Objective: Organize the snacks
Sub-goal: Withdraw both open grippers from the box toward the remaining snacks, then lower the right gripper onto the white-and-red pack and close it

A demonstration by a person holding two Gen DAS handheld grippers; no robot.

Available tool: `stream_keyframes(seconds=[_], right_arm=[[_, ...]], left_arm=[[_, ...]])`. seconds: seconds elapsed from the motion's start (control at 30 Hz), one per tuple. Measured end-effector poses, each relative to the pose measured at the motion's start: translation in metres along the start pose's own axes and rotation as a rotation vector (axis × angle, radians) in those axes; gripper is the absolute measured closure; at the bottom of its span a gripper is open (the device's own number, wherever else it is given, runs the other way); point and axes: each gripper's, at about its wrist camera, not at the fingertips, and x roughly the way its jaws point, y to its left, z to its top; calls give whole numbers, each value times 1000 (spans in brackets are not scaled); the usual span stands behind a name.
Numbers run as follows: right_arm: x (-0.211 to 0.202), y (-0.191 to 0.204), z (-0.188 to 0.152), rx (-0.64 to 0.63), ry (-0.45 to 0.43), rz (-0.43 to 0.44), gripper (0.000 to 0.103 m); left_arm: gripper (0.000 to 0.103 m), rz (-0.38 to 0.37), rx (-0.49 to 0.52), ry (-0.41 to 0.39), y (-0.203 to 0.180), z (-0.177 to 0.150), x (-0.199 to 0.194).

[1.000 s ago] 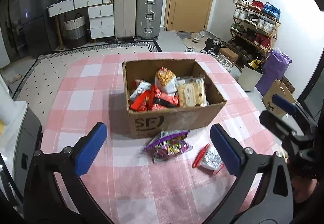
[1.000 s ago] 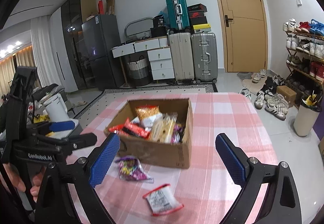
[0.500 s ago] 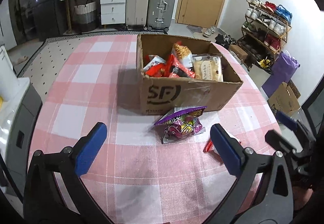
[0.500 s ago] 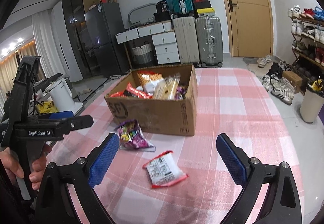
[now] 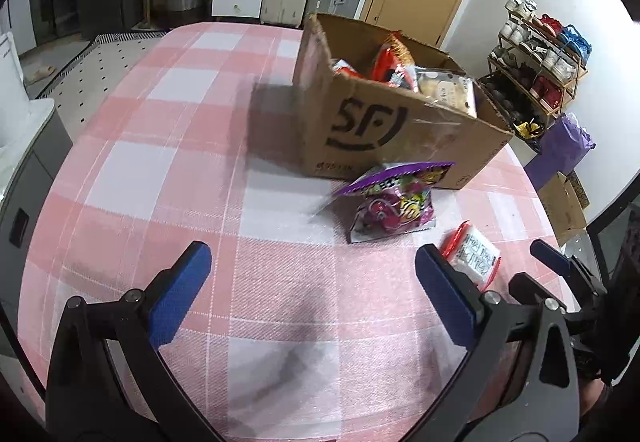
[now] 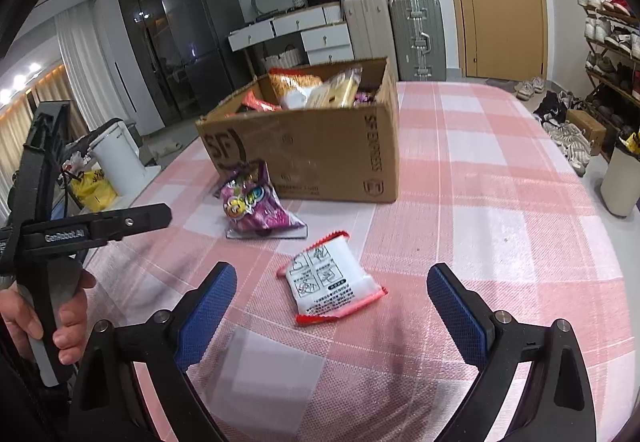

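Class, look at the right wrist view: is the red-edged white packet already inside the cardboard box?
No. The white packet lies on the tablecloth, outside the cardboard box.

Both grippers now sit lower and closer to the table than a second ago. The left gripper [image 5: 312,294] has drifted left, so the cardboard box [image 5: 384,126] lies far right of its view. The right gripper [image 6: 332,306] has closed in on the white-and-red packet [image 6: 332,282], now between its wide-apart fingers, purple bag [image 6: 256,206] just beyond.
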Motion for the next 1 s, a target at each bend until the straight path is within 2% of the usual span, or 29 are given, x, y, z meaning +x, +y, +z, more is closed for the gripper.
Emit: stream_keyframes(seconds=[0.17, 0.5, 0.57, 0.67, 0.93, 1.0], right_arm=[[19, 1, -3, -17, 56, 18, 17], [42, 3, -3, -47, 108, 13, 22], [46, 3, -2, -52, 117, 15, 29], [52, 5, -2, -67, 135, 11, 34], [62, 14, 1, -116, 150, 22, 34], [66, 16, 3, -129, 158, 27, 40]], left_arm=[[2, -2, -17, 21, 7, -5, 8], [2, -19, -23, 41, 12, -10, 17], [2, -21, -28, 43, 14, -11, 17], [2, -21, -31, 46, 15, -12, 19], [2, -26, -31, 53, 17, -14, 21], [2, -27, -31, 55, 16, -15, 21]])
